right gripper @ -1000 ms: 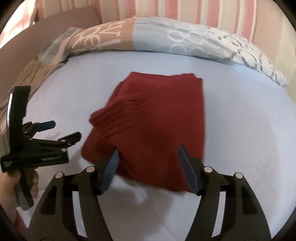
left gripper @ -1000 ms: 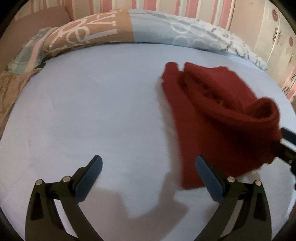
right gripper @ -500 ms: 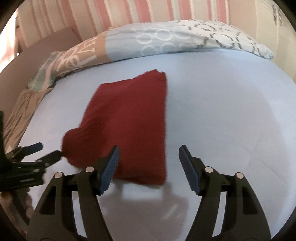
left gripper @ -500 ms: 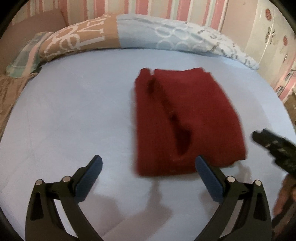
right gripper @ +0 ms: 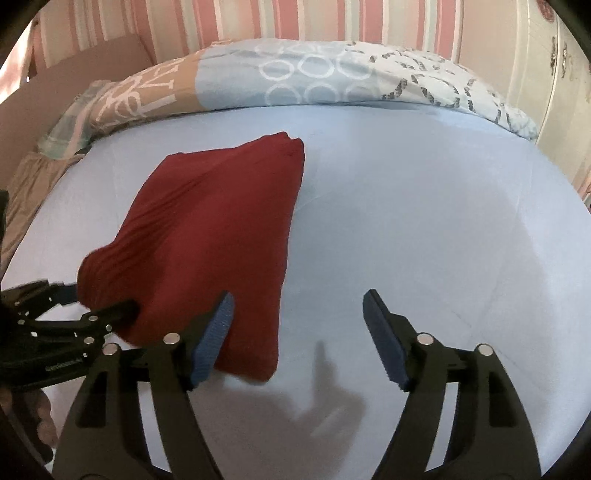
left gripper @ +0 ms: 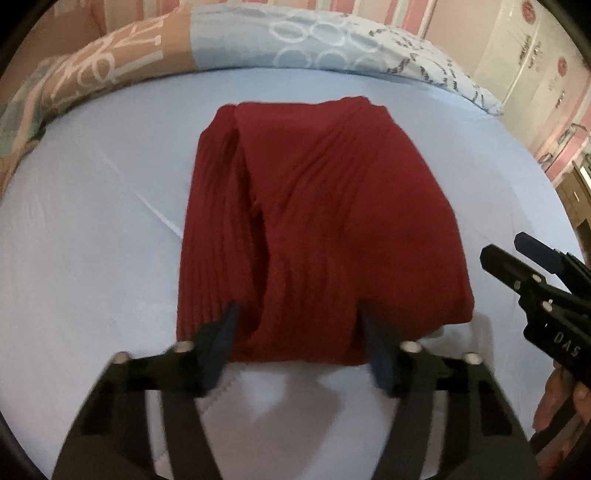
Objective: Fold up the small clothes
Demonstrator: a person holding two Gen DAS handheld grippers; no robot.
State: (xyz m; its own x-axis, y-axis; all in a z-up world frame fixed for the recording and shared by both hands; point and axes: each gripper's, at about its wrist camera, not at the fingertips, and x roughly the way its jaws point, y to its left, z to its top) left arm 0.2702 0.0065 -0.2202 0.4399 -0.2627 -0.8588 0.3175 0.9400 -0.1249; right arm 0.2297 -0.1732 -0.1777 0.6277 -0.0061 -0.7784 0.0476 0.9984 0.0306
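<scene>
Sweater [left gripper: 317,221], dark red and ribbed, folded into a rough rectangle, lying flat on pale blue sheet [left gripper: 92,229], well short of patterned duvet [right gripper: 332,77] bunched along far edge. Left gripper [left gripper: 299,328] spread wide over near hem, fingers [left gripper: 221,332] straddling the fold, nothing pinched. Right gripper [right gripper: 297,325] likewise spread, beside sweater's right edge, left finger overlapping the cloth in view, contact unclear. Striped pink wall [right gripper: 258,22] behind the bed.
</scene>
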